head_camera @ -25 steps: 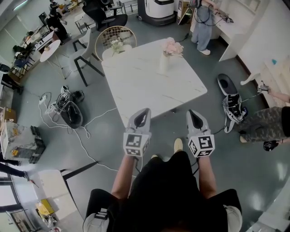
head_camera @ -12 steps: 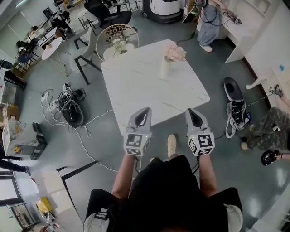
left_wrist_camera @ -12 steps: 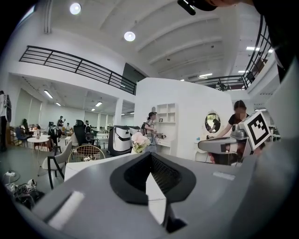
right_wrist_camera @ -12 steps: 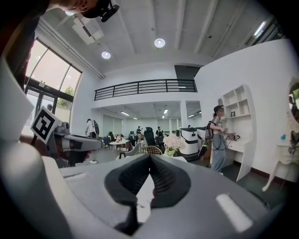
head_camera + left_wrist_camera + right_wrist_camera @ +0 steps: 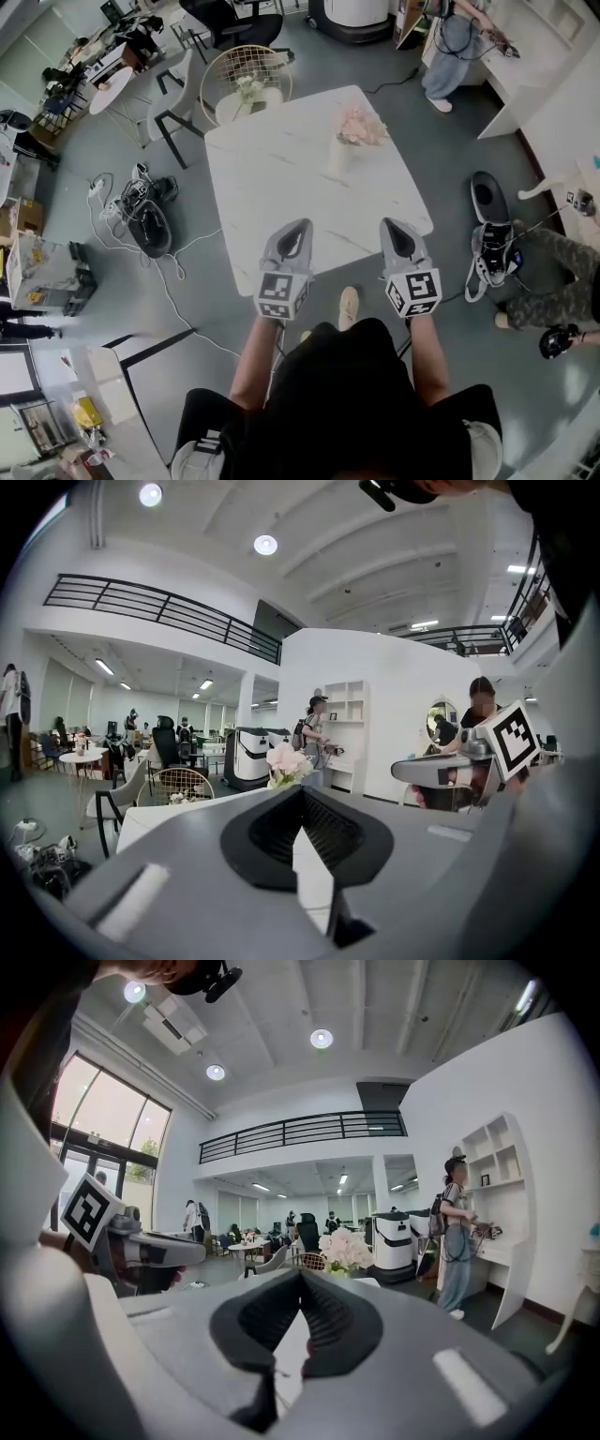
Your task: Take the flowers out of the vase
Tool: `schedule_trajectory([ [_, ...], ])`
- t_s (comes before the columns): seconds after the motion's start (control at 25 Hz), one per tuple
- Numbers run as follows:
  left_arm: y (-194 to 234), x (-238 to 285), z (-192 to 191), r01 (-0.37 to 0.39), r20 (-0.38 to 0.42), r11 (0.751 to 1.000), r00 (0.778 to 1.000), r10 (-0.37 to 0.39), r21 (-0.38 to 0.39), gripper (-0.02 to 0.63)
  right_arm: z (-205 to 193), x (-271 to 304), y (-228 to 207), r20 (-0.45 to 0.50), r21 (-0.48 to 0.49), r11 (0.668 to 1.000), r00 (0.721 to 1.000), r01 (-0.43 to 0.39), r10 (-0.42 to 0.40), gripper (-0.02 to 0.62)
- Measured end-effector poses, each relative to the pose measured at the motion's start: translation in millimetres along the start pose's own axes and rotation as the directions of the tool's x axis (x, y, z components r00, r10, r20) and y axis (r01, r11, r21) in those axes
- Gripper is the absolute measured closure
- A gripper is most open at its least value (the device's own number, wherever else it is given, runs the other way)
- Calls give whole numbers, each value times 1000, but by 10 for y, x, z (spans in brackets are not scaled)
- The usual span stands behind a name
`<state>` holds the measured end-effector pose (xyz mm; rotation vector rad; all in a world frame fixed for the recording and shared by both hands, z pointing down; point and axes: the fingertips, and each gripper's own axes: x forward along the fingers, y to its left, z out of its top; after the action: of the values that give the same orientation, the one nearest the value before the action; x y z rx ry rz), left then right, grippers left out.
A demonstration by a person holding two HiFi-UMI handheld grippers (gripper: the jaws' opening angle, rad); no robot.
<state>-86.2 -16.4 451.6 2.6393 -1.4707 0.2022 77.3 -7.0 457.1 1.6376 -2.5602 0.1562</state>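
Observation:
A pale vase [image 5: 339, 156] with pink flowers [image 5: 359, 126] stands on the far half of the white marble table [image 5: 272, 178]. My left gripper [image 5: 299, 223] and right gripper [image 5: 387, 222] are held side by side over the table's near edge, both shut and empty, well short of the vase. In the left gripper view the flowers [image 5: 286, 759] show just above the closed jaws of the left gripper [image 5: 302, 789]. The right gripper view has the flowers [image 5: 345, 1249] above the closed tip of the right gripper [image 5: 302, 1274]. The jaws hide the vase in both gripper views.
A round wire chair [image 5: 242, 80] with a small bouquet stands behind the table, a dark-legged chair [image 5: 173, 108] to its left. Bags and cables [image 5: 145, 220] lie on the floor at left. A person [image 5: 455, 37] stands at the back right; another person [image 5: 553, 277] is at the right.
Both grippers have moved forward together; the table and vase now sit closer, and the gripper tips reach over the table's near edge.

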Motion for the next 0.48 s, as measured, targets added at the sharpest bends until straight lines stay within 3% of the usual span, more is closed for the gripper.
schedule_trajectory([
  [0.48,19,460,120,-110,-13,994,994,110,26,598,45,473,-423,18,17,992,992,-123,123,593],
])
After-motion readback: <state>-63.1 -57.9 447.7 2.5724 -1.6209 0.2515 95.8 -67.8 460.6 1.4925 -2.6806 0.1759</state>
